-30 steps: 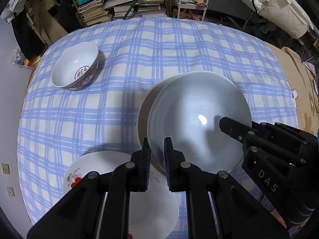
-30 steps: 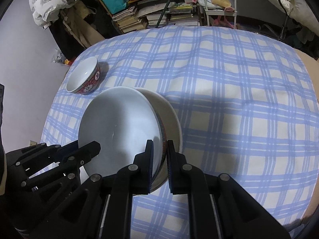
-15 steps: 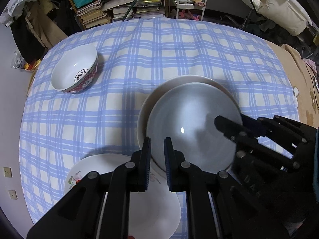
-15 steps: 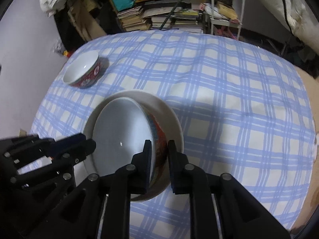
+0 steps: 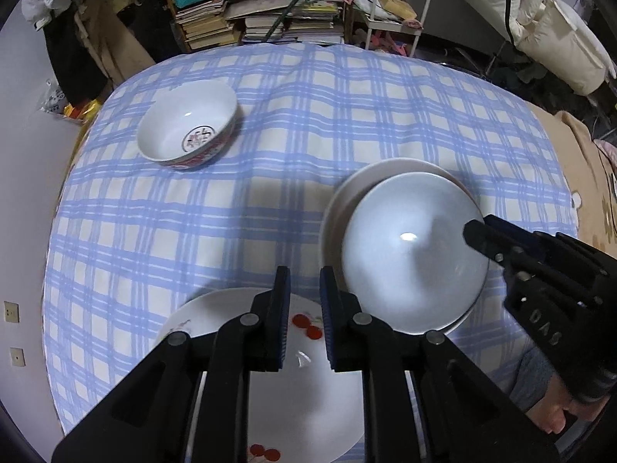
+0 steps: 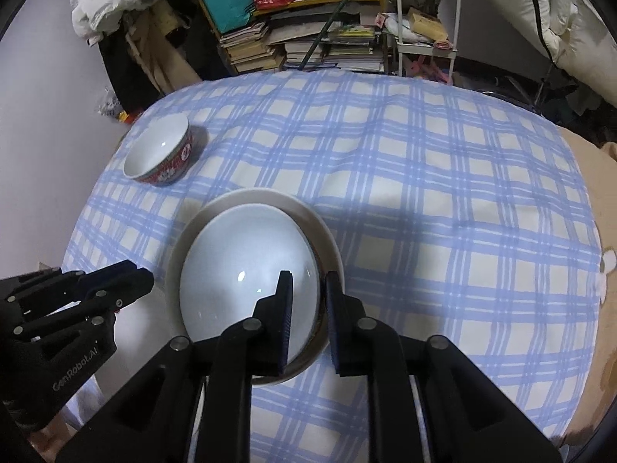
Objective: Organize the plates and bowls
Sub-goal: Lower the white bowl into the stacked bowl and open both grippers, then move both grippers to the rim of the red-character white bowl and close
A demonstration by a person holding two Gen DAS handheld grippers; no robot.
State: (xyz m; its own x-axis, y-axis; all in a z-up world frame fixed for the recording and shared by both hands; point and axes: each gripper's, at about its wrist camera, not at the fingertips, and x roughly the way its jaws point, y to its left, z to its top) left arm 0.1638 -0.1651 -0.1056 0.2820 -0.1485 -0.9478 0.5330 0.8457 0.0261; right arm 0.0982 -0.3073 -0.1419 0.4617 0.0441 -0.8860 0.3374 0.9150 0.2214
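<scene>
A big white bowl (image 5: 412, 258) (image 6: 246, 270) sits level in a cream plate (image 5: 347, 193) (image 6: 254, 195) on the blue plaid cloth. My right gripper (image 6: 306, 281) (image 5: 474, 231) straddles its near rim, one finger inside and one outside. A sliver of light shows beside the inner pad. My left gripper (image 5: 304, 281) (image 6: 142, 274) is left of the bowl, off its rim. Its jaws are opening with nothing between them, above a white plate with red cherries (image 5: 216, 320). A small red-patterned bowl (image 5: 189, 123) (image 6: 158, 154) stands alone at the far left.
The plaid-covered table (image 5: 308, 115) ends in a wall at the left and a tan blanket (image 5: 590, 177) at the right. Stacked books (image 6: 250, 46), a white rack (image 6: 424, 19) and padded coats crowd the floor beyond the far edge.
The big bowl, held tilted by both grippers, has come down level into the cream plate. My left gripper has let go and slid left over the cherry plate. The right fingers have spread slightly.
</scene>
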